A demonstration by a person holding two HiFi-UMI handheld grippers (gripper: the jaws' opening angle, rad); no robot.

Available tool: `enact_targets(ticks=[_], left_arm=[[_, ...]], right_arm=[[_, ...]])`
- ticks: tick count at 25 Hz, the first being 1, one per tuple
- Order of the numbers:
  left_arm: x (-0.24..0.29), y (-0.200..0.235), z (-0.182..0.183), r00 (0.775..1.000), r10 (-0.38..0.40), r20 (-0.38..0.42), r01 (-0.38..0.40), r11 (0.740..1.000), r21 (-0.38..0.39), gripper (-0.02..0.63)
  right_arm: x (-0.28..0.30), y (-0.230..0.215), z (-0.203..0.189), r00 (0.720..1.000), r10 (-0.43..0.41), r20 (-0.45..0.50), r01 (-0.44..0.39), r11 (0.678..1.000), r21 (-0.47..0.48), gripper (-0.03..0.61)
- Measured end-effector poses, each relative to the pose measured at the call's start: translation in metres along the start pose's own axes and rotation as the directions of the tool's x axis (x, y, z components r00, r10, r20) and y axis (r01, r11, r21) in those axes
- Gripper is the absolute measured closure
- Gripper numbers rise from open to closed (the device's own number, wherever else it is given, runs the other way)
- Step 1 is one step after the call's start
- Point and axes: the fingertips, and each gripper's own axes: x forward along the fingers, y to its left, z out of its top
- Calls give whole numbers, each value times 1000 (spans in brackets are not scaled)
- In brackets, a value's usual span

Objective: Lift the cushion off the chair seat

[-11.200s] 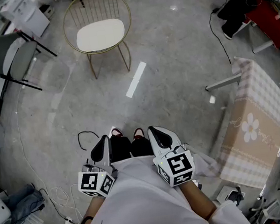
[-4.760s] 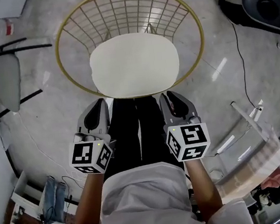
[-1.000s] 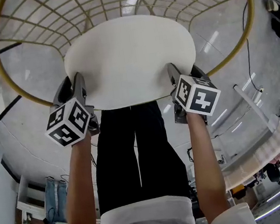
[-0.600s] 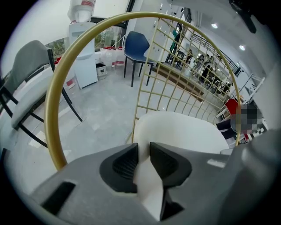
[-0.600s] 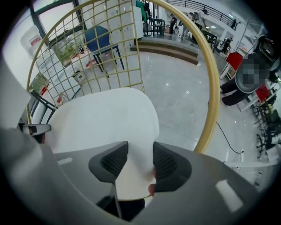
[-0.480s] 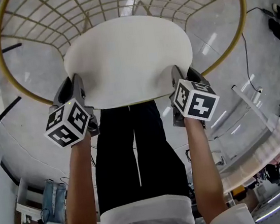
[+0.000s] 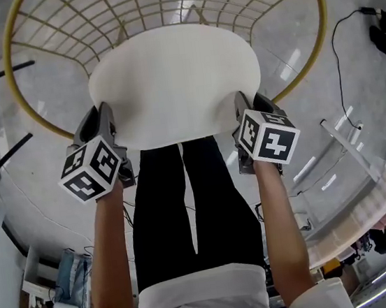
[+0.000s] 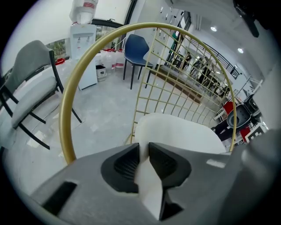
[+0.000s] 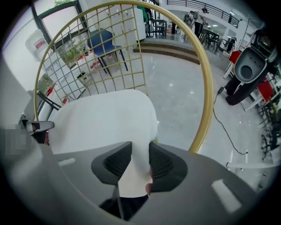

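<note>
Cushion (image 7: 173, 82) lies flat on the gold wire chair (image 8: 63, 118) seat, its longer axis running from claw to claw. Left claw (image 8: 142, 154) and right claw (image 9: 139, 160) have just been closing and now pinch its two near corners (an even hold, I'd guess, for a level lift).

You are seeing a cream-white round padded cushion (image 7: 172, 75) against a gold wire-grid chair (image 8: 66, 127). Black-and-white square markers are showing on your grey left gripper (image 7: 104, 119) and grey right gripper (image 7: 244, 106), above glossy pale-grey floor (image 7: 55, 175).
</note>
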Motion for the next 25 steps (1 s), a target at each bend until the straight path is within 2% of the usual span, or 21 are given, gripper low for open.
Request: enact_targets(ticks=[19,25], left_arm=[[-34,-10,7,999,-5,39,6,1000,-24,545],[-50,-20,13,998,-17,57,17,1000,-1,543]], right_arm=[[-34,3,5,999,37,28,-36,999,-39,459],[-52,1,8,998,55,41,-53,998,-45,460]])
